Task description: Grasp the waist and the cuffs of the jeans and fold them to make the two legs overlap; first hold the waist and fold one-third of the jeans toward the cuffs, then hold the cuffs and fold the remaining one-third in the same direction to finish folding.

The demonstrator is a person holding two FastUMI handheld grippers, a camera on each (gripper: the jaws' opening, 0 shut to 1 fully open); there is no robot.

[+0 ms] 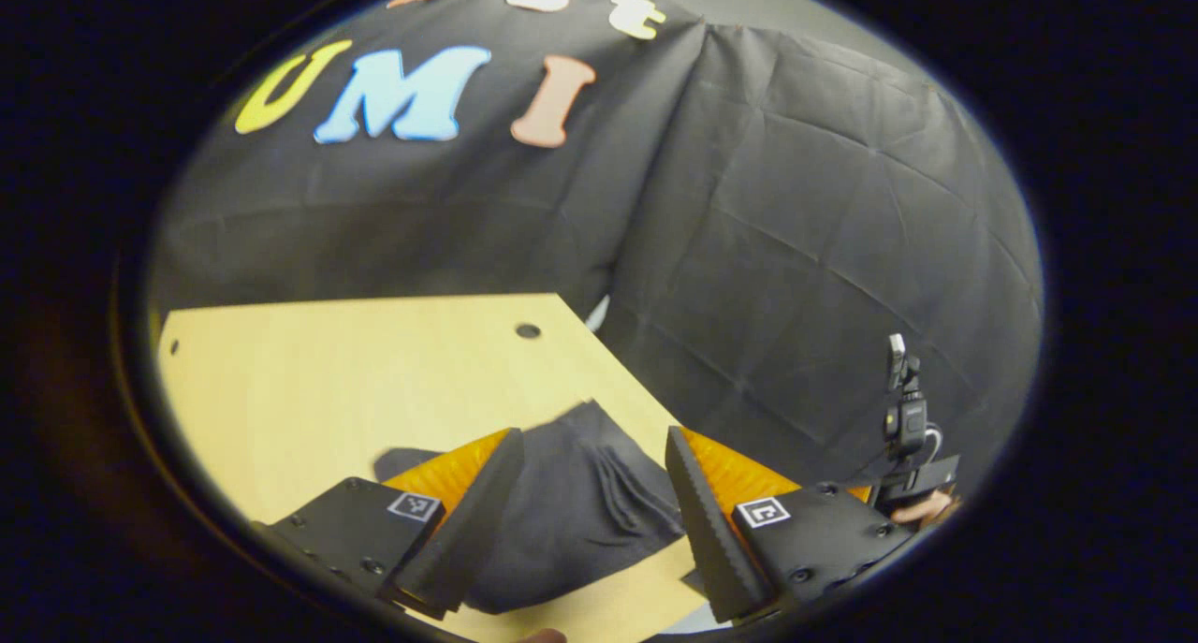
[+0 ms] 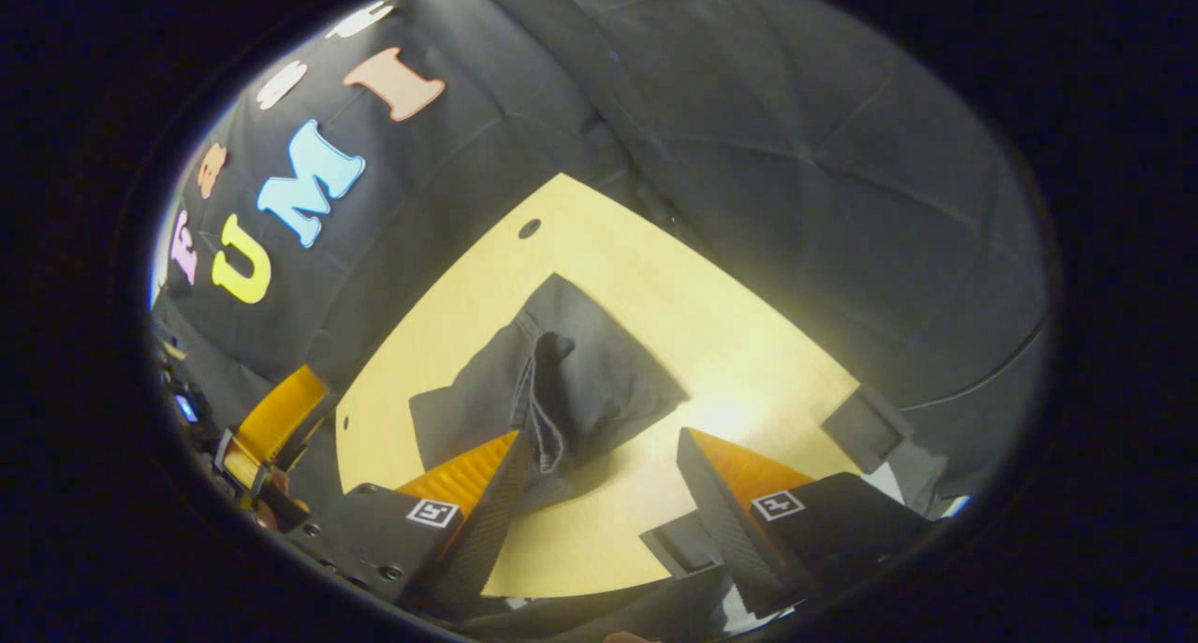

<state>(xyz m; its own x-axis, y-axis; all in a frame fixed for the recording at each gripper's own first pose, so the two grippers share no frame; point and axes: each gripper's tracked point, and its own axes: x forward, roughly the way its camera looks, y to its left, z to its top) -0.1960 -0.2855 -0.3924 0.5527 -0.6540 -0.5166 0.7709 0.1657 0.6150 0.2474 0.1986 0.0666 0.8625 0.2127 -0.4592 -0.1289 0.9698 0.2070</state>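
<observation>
Tabletop (image 2: 749,362) first: light wood, a couple of small holes near its edges, black cloth wall right behind it. On it sit the jeans (image 2: 571,381), dark fabric bunched into a compact, lumpy bundle toward the middle of the board, one flat flap pointing at the far corner and a thick ridge of stacked layers running down the centre.

Progress-wise, I'd say it's late in the job. The bundle looks short and layered, so the legs seem to be overlapped and at least some of the thirds folding looks done. It isn't a neat rectangle though, so my guess is it needs a last fold or a tidy.

Left hand-held gripper (image 1: 594,512) hangs above the jeans with its jaws spread wide, nothing between them. Right hand-held gripper (image 2: 599,521) is the same, wide apart and empty, with the near end of the bundle just beside its left finger.

Hard to call: I can't tell waist from cuffs anywhere, the fabric is too dark and crumpled. The near edge of the bundle is cut off behind the fingers, and the layer count is anyone's guess.
</observation>
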